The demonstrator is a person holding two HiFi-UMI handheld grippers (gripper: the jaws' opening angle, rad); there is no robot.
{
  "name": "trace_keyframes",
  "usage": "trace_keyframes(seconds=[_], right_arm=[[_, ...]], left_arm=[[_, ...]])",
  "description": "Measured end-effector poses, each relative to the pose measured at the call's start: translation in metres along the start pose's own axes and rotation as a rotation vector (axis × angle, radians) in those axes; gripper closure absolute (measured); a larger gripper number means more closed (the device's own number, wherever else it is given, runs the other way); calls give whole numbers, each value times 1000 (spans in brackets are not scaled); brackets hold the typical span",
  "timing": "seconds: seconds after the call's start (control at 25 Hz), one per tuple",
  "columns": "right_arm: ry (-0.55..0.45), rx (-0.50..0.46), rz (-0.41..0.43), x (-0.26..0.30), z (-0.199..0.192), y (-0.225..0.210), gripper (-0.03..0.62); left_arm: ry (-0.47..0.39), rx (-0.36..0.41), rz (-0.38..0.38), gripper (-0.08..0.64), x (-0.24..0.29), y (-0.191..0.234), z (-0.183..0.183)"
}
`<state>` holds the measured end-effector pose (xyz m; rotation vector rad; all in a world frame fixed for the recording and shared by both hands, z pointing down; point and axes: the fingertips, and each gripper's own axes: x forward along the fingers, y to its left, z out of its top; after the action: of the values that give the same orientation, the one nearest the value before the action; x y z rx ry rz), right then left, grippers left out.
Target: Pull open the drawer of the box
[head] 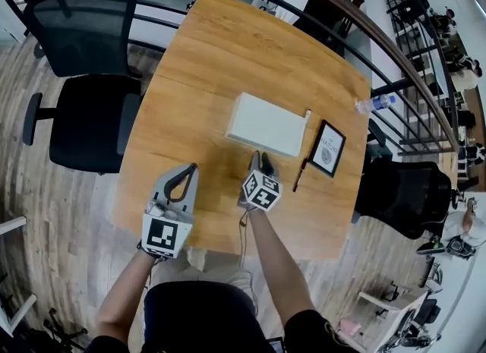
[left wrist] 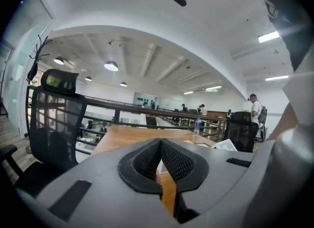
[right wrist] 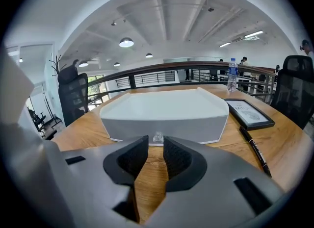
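Head view. Found the white box point(head: 267, 124) near the middle of the wooden tabletop point(head: 213, 55), long front turned toward the person. Placed the right hand-held gripper point(head: 261, 160) just short of that front, near its middle, and the left hand-held gripper point(head: 190, 171) further back, well apart from the box. Noted a black pen point(head: 299, 175) and a framed picture point(head: 327, 148) just right of the box, and a water bottle point(head: 376, 104) near the far right edge.

Left gripper view. Showed the pads pressed together at the tips with nothing between, aimed idly over the tabletop.

Right gripper view. Showed the jaws a narrow gap apart and empty, the small clear knob point(right wrist: 157, 137) just ahead of the tips, low and central on the grey drawer front point(right wrist: 196, 126). Judged the step to be the approach to the knob: best to ease forward level, flank it with the pads, close fully, then pull straight back along the tabletop rather than upward. Worth steadying the light-looking box with the left one, against sliding as a whole. Nothing in the pull path; pen close on the right, to be kept clear of.
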<state>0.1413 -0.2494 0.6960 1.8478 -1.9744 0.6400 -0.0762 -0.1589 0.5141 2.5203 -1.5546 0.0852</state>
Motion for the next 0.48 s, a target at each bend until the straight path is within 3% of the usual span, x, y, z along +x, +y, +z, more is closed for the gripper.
trace_keyframes(seconds=[0.48], right_arm=[[36,13,-9,21,-2,-4,529]], left_arm=[[49,-19,-1,543,2,-4,-18]])
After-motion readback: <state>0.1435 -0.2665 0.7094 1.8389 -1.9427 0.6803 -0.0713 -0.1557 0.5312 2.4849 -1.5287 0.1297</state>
